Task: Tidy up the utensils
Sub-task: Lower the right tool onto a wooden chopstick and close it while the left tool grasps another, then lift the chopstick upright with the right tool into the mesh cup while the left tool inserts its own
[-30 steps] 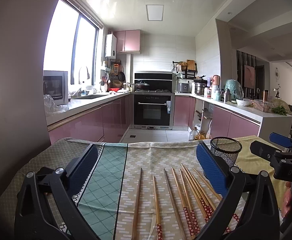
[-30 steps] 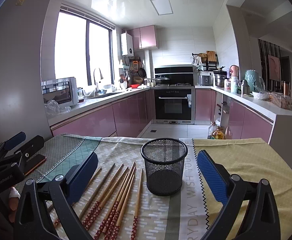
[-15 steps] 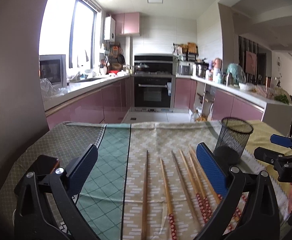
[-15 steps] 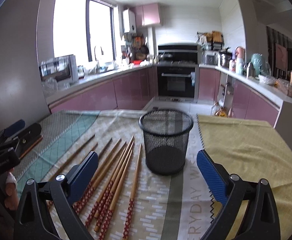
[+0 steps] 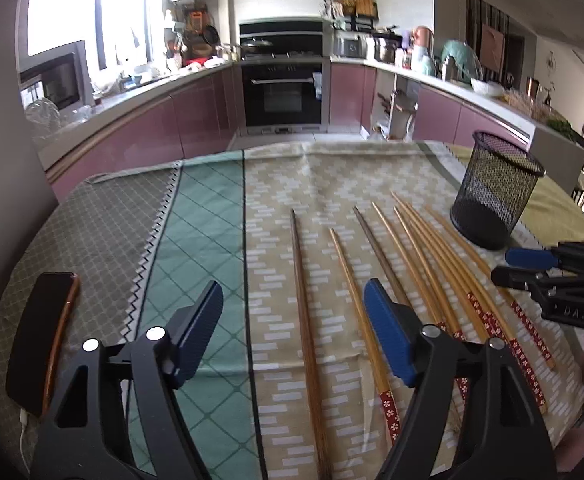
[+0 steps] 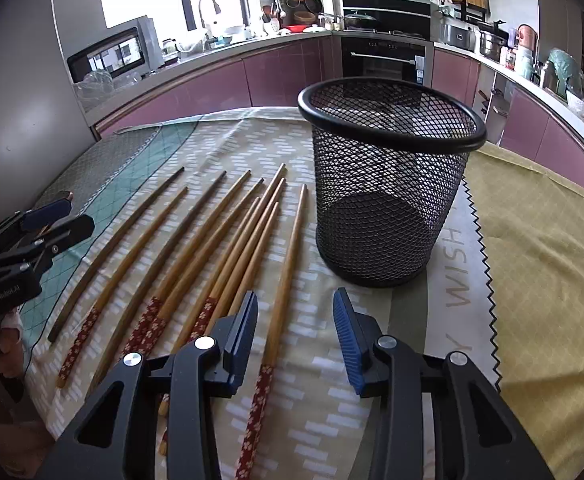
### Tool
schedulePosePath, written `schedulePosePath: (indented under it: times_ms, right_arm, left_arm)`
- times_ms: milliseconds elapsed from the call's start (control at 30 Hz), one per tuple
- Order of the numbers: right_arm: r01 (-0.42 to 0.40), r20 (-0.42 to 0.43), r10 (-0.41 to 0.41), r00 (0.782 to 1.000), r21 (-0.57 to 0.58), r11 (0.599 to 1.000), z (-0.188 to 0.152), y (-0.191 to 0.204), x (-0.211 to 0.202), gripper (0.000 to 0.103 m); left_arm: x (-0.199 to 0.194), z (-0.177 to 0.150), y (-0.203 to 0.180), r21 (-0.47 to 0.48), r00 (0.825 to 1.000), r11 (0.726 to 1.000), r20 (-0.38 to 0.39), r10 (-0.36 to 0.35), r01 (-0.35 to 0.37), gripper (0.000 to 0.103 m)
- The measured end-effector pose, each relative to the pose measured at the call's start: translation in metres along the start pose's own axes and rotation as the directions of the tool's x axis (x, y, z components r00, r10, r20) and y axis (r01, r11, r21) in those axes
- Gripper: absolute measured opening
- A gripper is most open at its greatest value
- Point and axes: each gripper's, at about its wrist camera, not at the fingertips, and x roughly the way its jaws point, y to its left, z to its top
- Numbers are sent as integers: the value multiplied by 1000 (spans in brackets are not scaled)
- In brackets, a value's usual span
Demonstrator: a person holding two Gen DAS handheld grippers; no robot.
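Chopsticks [image 6: 220, 248] fanned beside mesh cup [image 6: 388, 184] (right cloth [image 6: 540, 264] bare).

patchwork-print tablecloth [image 5: 212, 216] over the table, bunch of wooden chopsticks [image 6: 228, 240] fanned out, black mesh cup [image 6: 384, 184] upright beside them, phone [image 5: 40, 340] near the left edge

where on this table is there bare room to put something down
Free: the yellow cloth right of the black mesh cup, and the teal checked strip between the black phone and the leftmost wooden chopstick. Crowded: the chopstick row left of the cup.
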Motion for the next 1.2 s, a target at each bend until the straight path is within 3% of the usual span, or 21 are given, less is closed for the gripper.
schedulePosePath:
  times_ms: [333,433,500,600,833,1033,1100,1200]
  right_arm:
    - [3,-18,-3,1000,9,1000,4,-5,8,27]
    - [-23,-23,24,999,38,999,5,-10,8,15]
    - [-52,-26,54,998,64,997,5,-14,8,6]
    - [-66,-20,67,998,75,995,5,-16,5,6]
    - [-124,26,123,992,65,990,5,-17,-15,6]
    - [-191,93,186,978,46,981,12,-18,-41,6]
    - [-214,123,208,970,43,976,16,-20,-51,6]
    - [-236,168,227,959,38,971,22,-23,-67,6]
  left_arm:
    - [48,6,-1,-6,983,999,-177,-40,40,38]
    - [53,9,-2,1,981,999,-188,-43,44,31]
    - [55,11,-3,-6,980,998,-192,-57,57,17]
    - [56,12,-4,-19,980,998,-189,-60,57,9]
    - [46,14,-4,-60,981,995,-170,-90,81,8]
    - [14,26,-1,-71,978,982,-105,-181,175,8]
    - [2,34,-2,-76,969,971,-79,-234,228,8]
    - [-14,49,-1,-112,938,935,-42,-343,337,8]
